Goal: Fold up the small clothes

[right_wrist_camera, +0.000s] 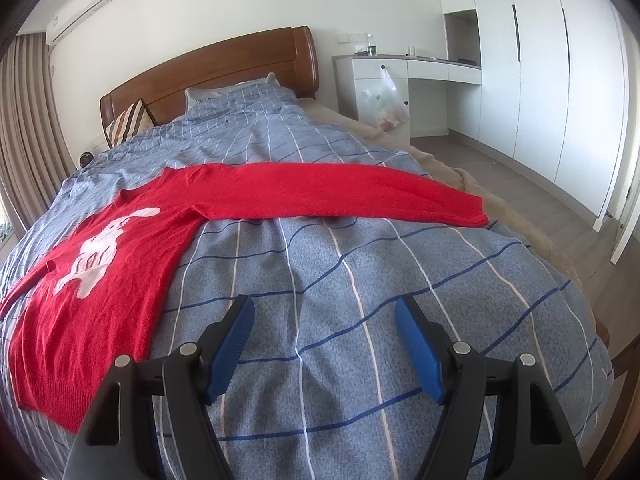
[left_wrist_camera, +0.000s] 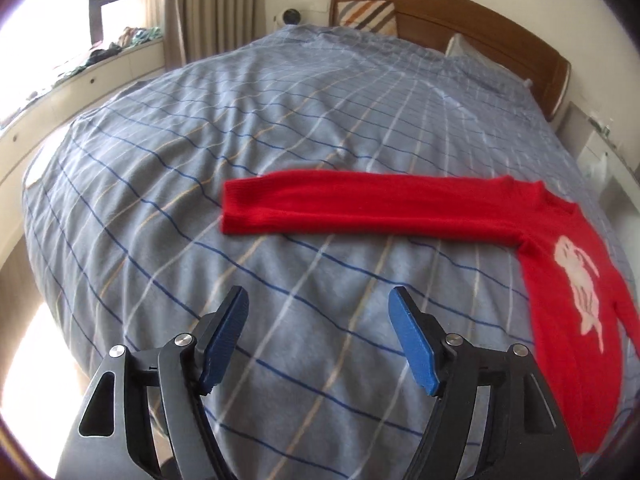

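A red sweater (left_wrist_camera: 568, 280) with a pale animal figure lies flat on the bed. In the left wrist view its left sleeve (left_wrist_camera: 340, 208) stretches out to the left. My left gripper (left_wrist_camera: 318, 300) is open and empty, above the quilt in front of that sleeve. In the right wrist view the sweater body (right_wrist_camera: 100, 264) is at the left and its other sleeve (right_wrist_camera: 340, 196) stretches right. My right gripper (right_wrist_camera: 324, 308) is open and empty, above the quilt in front of that sleeve.
The bed has a grey-blue checked quilt (left_wrist_camera: 240, 120) and a wooden headboard (right_wrist_camera: 224, 68). A striped pillow (left_wrist_camera: 366, 14) leans at the head. A window ledge (left_wrist_camera: 60, 92) runs on the left. A white desk (right_wrist_camera: 400, 76) with a hanging plastic bag and wardrobes (right_wrist_camera: 540, 60) stand on the right.
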The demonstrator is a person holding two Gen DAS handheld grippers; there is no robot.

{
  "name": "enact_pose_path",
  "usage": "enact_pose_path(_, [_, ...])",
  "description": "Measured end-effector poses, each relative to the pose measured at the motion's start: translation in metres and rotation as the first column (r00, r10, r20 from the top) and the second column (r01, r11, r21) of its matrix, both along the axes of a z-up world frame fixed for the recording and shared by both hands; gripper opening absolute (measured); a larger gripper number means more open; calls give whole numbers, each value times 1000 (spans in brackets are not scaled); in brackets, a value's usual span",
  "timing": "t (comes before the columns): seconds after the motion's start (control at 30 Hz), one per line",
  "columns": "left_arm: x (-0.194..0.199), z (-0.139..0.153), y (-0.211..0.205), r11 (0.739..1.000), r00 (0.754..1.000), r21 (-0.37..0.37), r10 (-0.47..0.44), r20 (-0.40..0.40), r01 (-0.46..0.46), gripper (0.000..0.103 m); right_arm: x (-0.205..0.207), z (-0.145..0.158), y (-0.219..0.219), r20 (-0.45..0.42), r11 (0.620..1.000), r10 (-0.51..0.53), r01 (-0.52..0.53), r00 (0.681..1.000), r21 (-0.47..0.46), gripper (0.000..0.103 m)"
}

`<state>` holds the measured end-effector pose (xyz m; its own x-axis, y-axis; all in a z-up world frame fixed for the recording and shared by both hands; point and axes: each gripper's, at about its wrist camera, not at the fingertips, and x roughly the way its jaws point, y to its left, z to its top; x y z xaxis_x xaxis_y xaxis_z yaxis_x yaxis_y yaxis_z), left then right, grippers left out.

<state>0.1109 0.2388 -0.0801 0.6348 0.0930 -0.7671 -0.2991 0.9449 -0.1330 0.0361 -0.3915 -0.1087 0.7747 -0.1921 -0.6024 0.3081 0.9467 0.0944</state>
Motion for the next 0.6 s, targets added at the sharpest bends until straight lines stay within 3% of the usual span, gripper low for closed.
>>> enact_pose_path(0.17, [-20, -8, -58, 979, 986, -125, -164, -27, 159, 75, -3, 3, 8, 10, 1000, 15, -15, 1000, -18, 72])
enact_pose_path(0.3, [-36, -20, -100, 946, 963, -206, -265, -52, 249, 75, -16, 7, 7, 8, 994, 34, -34, 999, 105, 72])
enact_pose_path(0.37, [-45, -27, -117, 926, 948, -241, -311, -58, 289, 75, -28, 1, 8, -7, 964, 86, -81, 996, 252, 72])
enact_pose_path(0.47, [-54, -36, -140, 907, 931, -254, -360, -57, 335, 75, -40, -15, 23, -46, 886, 190, -152, 981, 437, 72])
enact_pose_path(0.6, [-53, -50, -156, 905, 923, -248, -375, -82, 346, 75, -35, -23, 63, -72, 845, 323, -253, 944, 470, 72])
